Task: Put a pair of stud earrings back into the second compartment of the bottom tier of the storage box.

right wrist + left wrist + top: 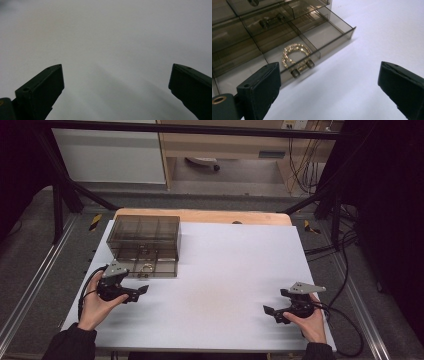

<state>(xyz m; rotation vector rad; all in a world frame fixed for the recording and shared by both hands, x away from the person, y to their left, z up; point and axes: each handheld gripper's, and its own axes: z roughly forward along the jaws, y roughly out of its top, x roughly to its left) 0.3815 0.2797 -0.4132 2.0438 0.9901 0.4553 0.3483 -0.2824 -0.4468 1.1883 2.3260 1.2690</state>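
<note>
Beside the pulled-out drawer, where a gold bracelet already lies, the left gripper gapes empty, the right gripper likewise wide; closing the drawer likely remains.

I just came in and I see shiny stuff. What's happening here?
A person holds a gripper in each hand at a white table. The left gripper is open beside a smoky plastic drawer box. Its bottom drawer is pulled out, with a gold bracelet lying inside. The right gripper is open over bare table, holding nothing.
</note>
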